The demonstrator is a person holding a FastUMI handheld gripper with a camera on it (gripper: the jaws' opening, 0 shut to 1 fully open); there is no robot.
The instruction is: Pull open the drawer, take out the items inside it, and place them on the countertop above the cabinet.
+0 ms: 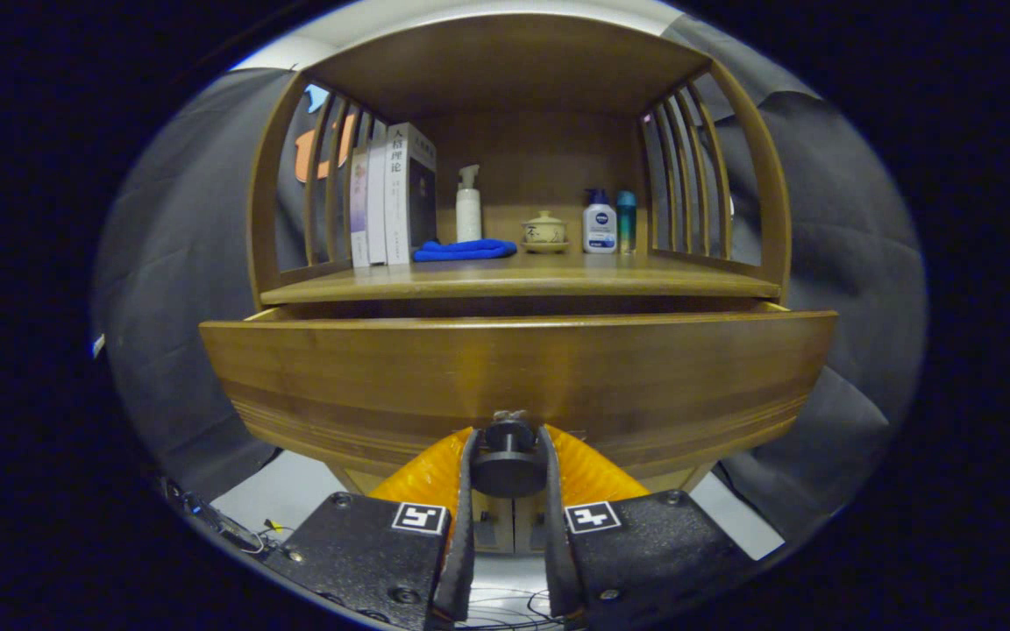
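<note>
Jaws of the gripper closed on the dark knob of the drawer, which stands partly out below the tabletop. Its contents are hidden. A straight, level pull, grip held firm, should keep the knob from slipping.

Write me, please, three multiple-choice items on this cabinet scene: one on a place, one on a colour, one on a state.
1. Where does the blue cloth lie?
A. in front of the white pump bottle, beside the books
B. in the drawer
C. on the floor

2. What colour is the knob?
A. white
B. dark
C. red

3. How does the drawer stand?
A. shut flush
B. taken out
C. pulled partly out

Answers: 1 A, it lies on the countertop; 2 B, dark against wood; 3 C, a gap behind its front, the gripper fingers closed on the knob.
</note>
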